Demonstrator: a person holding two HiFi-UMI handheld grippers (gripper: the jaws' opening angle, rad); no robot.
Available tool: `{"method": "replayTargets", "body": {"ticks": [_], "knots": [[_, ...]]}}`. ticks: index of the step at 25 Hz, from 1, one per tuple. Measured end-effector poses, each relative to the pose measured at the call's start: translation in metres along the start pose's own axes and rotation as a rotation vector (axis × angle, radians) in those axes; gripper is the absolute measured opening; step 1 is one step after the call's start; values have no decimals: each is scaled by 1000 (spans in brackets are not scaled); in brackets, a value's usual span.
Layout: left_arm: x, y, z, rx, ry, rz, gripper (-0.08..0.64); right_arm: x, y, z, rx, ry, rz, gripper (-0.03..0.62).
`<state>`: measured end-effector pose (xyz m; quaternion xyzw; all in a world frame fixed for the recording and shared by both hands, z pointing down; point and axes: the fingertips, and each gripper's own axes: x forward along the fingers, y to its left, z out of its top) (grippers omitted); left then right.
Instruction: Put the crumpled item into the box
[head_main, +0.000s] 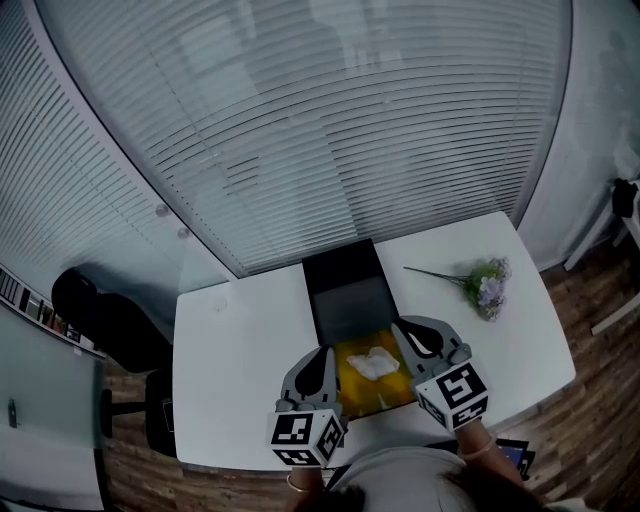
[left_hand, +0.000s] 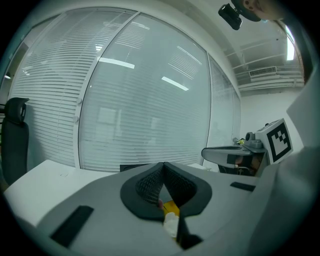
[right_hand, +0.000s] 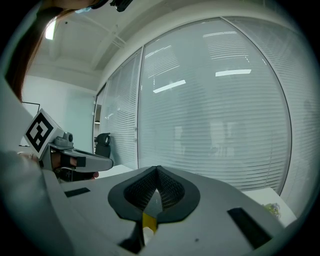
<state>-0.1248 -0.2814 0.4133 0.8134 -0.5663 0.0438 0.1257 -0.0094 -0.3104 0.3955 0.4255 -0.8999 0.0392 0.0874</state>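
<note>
both tongs are pinched together on nothing. left gripper and right gripper flank the black box with a yellow lining. only the head view shows the whole white crumpled paper wad lying inside it; the gripper views catch slivers.

A white rectangular bench stands against a glass wall covered by pale horizontal slatted blinds. Near the bench's far right corner lies a small bunch of pale purple flowers with green leaves, its thin stem pointing left across the top. A black office chair stands just beside the bench's left end. Brown wooden plank floor shows to the right of the bench and beneath the chair.
</note>
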Motion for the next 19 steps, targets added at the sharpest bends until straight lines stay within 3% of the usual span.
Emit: {"method": "replayTargets", "body": {"ticks": [19], "knots": [[-1,-5,-3,-4,10,-5,15,-5,0,3,-4,-30,-5,26]]}}
